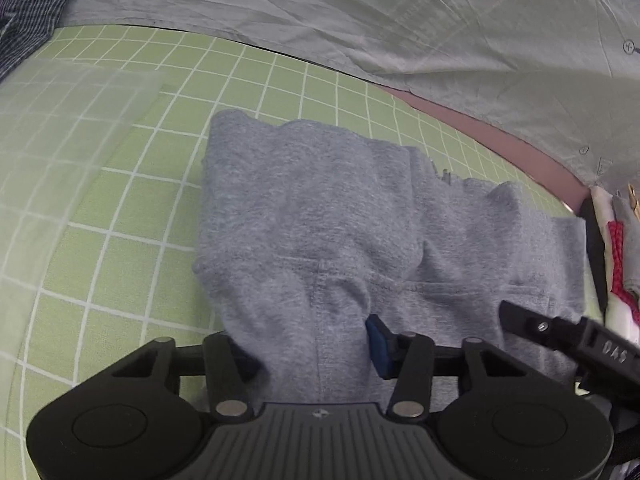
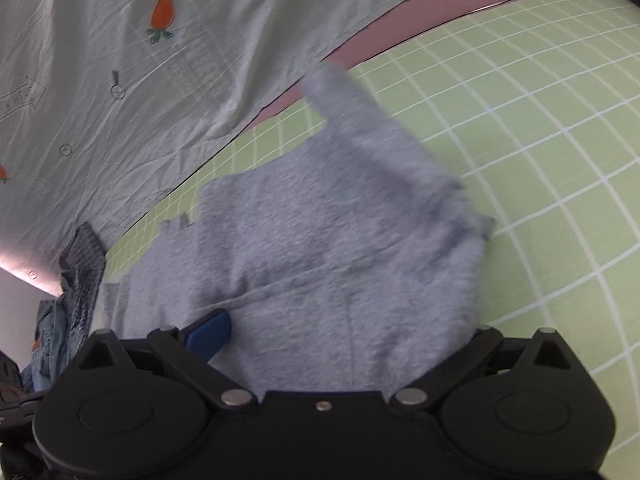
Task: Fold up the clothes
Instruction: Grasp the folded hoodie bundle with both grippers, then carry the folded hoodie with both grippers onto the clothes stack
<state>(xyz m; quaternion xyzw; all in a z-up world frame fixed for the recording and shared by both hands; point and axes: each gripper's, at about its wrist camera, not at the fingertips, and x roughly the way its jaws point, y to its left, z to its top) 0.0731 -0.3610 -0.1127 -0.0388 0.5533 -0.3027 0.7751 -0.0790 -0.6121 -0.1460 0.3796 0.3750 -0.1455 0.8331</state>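
A grey sweat garment [image 1: 320,200] lies bunched on the green grid mat [image 1: 140,200]. My left gripper [image 1: 310,344] is shut on a gathered fold along the garment's near edge. Its blue right pad [image 1: 378,344] presses the cloth, and the left finger is buried under it. In the right wrist view the same grey garment [image 2: 340,240] is blurred, with one end sticking up toward the far edge. My right gripper [image 2: 346,332] stands wide open over its near edge, its blue left pad [image 2: 208,332] bare and its right finger hidden by cloth. A finger of my right gripper [image 1: 532,322] shows at the right of the left wrist view.
A pale sheet with carrot prints [image 1: 360,20] hangs behind the mat, with a pink strip [image 1: 500,132] under its edge. A dark checked cloth [image 1: 28,20] and blue jeans [image 2: 48,332] lie at the mat's left end. Coloured fabric [image 1: 618,260] sits at the right.
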